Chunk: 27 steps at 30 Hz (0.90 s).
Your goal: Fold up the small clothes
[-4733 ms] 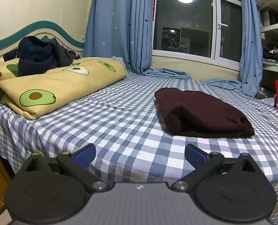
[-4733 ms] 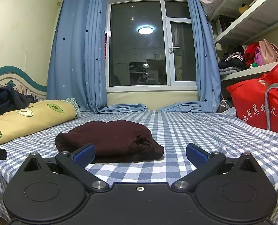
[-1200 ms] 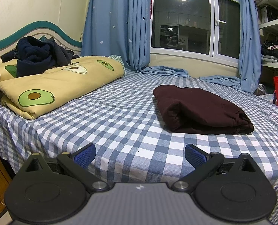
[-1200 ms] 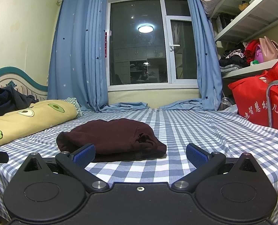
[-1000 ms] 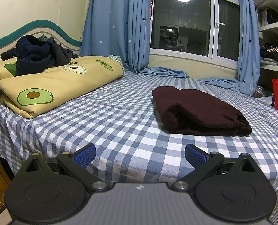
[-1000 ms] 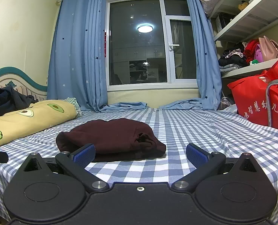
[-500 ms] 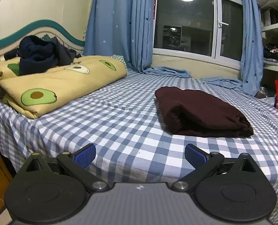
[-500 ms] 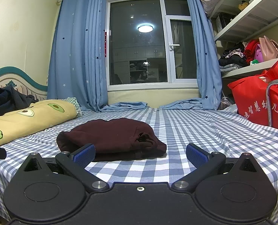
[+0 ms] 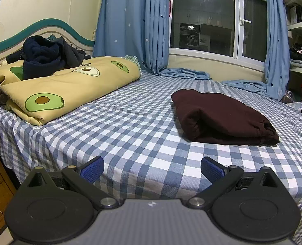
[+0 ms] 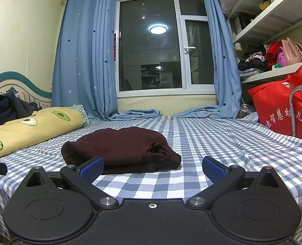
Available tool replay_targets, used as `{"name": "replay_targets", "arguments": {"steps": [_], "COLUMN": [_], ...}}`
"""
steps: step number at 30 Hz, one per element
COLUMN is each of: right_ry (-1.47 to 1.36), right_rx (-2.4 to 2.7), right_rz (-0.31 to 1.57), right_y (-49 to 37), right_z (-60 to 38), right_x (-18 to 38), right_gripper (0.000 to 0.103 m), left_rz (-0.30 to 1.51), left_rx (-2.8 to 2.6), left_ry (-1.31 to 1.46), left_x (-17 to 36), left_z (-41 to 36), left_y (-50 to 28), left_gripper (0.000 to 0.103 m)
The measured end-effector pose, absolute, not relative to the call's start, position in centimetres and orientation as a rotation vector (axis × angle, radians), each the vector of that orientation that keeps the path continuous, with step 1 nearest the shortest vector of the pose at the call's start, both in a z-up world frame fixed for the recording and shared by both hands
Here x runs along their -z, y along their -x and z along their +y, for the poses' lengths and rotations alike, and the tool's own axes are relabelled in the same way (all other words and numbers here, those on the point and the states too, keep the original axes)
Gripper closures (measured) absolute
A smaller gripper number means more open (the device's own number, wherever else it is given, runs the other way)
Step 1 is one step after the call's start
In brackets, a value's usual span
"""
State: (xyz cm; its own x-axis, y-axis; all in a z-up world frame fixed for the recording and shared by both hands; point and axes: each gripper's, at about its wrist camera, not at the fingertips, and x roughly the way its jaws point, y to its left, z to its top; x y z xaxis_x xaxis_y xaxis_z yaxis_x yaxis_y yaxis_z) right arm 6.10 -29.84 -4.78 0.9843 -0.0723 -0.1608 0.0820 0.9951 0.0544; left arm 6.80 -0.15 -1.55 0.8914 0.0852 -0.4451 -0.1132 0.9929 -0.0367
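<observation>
checked bed point(image 9: 130, 134), avocado quilt point(image 9: 69, 87), folded maroon garment point(image 9: 222, 116)

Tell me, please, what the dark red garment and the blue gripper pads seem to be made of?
Dark red garment: probably thick knit or fleece; matte, with soft rounded folds. Blue pads: probably rubber or textured plastic; fine dotted grip pattern.

A dark maroon knit garment point(image 9: 222, 115), folded into a thick, compact bundle, lies flat on a blue-and-white checked bedsheet point(image 9: 130, 134) near the middle of the bed. In the right wrist view the same garment point(image 10: 120, 147) shows a rounded, domed top, with a bunched, gathered edge of fabric at its right end. Its layers stack one over another, the fold's open side showing toward the left wrist camera
</observation>
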Motion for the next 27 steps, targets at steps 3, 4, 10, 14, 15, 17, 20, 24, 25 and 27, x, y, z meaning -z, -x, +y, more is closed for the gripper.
{"name": "replay_targets", "arguments": {"steps": [3, 4, 10, 14, 15, 17, 20, 24, 25, 27], "right_ry": [-0.062, -0.062, -0.063, -0.064, -0.063, -0.063, -0.064, -0.065, -0.065, -0.065], "right_rx": [0.079, 0.079, 0.078, 0.078, 0.079, 0.078, 0.078, 0.078, 0.077, 0.077], "right_rz": [0.16, 0.161, 0.165, 0.164, 0.165, 0.167, 0.168, 0.171, 0.171, 0.172], "right_y": [-6.12, -6.11, -6.02, -6.02, -6.03, -6.07, -6.08, -6.06, -6.01, -6.16], "right_z": [-29.86, -29.83, -29.86, -29.85, -29.84, -29.88, -29.87, -29.9, -29.87, -30.01], "right_x": [4.83, 4.86, 5.1, 5.09, 5.07, 5.21, 5.2, 5.35, 5.38, 5.34], "right_gripper": [0.0, 0.0, 0.0, 0.0, 0.0, 0.0, 0.0, 0.0, 0.0, 0.0], "left_rz": [0.46, 0.461, 0.466, 0.467, 0.467, 0.466, 0.467, 0.467, 0.467, 0.466], "left_rx": [-0.104, -0.107, -0.109, -0.108, -0.108, -0.109, -0.109, -0.108, -0.107, -0.107], "left_ry": [0.063, 0.065, 0.067, 0.066, 0.066, 0.066, 0.065, 0.065, 0.063, 0.063], "left_x": [1.55, 1.57, 1.71, 1.77, 1.74, 1.74, 1.8, 1.76, 1.78, 1.77], "left_z": [-0.14, -0.12, -0.05, -0.01, -0.05, -0.07, -0.02, -0.07, -0.04, -0.07], "left_y": [-6.81, -6.83, -6.89, -6.92, -6.9, -6.89, -6.95, -6.92, -6.94, -6.92], "left_gripper": [0.001, 0.001, 0.001, 0.001, 0.001, 0.001, 0.001, 0.001, 0.001, 0.001]}}
